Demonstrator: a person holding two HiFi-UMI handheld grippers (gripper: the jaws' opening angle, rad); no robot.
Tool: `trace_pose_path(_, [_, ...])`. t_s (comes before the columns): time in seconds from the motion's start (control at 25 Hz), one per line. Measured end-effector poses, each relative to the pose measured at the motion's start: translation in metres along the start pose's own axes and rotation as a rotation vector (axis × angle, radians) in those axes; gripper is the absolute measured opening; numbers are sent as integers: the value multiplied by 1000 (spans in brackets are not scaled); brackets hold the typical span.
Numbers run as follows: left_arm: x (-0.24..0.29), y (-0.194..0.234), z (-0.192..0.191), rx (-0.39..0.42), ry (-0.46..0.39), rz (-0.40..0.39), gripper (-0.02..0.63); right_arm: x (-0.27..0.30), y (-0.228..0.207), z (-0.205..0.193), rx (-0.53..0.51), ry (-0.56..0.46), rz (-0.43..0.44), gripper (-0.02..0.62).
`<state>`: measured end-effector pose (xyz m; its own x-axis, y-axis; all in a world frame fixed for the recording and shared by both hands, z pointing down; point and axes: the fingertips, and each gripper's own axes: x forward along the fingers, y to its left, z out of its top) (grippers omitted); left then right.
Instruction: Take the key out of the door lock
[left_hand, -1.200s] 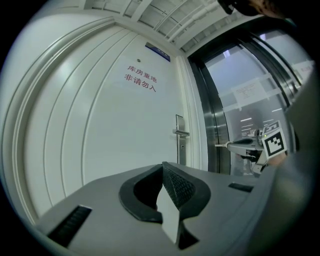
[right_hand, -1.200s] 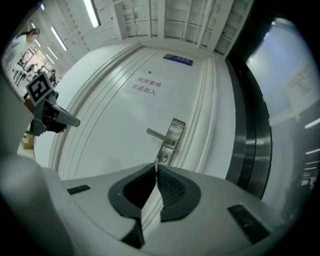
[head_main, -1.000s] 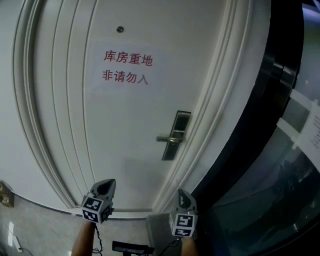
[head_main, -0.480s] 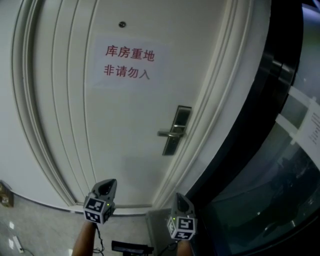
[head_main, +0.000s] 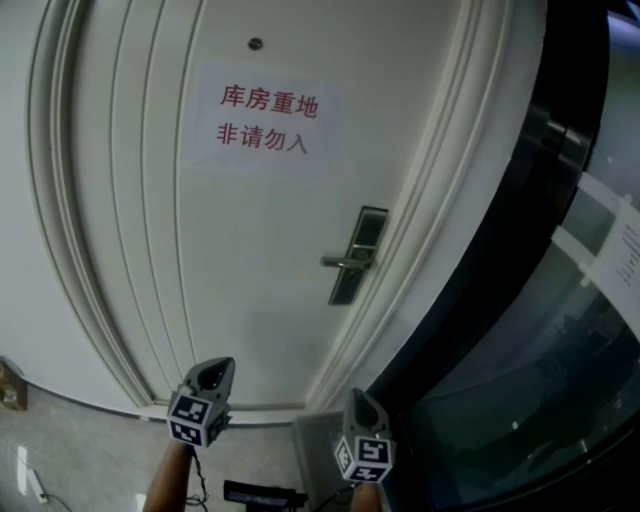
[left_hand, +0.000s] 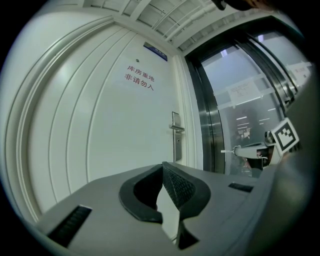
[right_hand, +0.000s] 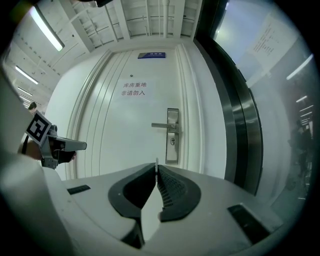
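A white door (head_main: 250, 230) faces me, with a metal lock plate (head_main: 360, 255) and a lever handle (head_main: 345, 263) on its right side. In the right gripper view the lock plate (right_hand: 172, 135) has a small dark keyhole spot (right_hand: 172, 141) under the handle (right_hand: 162, 125); I cannot make out a key at this size. My left gripper (head_main: 215, 364) and right gripper (head_main: 358, 393) are held low, well short of the door. The left gripper (left_hand: 162, 165) and right gripper (right_hand: 156, 165) both have their jaws shut on nothing. The lock plate (left_hand: 176, 135) is far ahead of the left gripper.
A paper sign with red characters (head_main: 265, 120) hangs on the door. A dark metal frame with glass panels (head_main: 540, 260) runs along the right. The pale door frame (head_main: 70, 220) curves down the left to the floor (head_main: 80, 450).
The head view has drifted slightly, so the sign and lock sit a little further right. The right gripper has sunk a bit lower and leftward. The left gripper is unchanged.
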<state>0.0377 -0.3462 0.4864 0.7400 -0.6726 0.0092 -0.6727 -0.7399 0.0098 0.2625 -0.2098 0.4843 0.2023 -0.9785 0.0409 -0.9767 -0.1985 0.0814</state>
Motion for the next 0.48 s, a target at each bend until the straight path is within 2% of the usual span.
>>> trace_pose_path(0.48, [-2, -2, 0, 11, -1, -5, 8, 0, 11, 2, -16, -16, 23, 20])
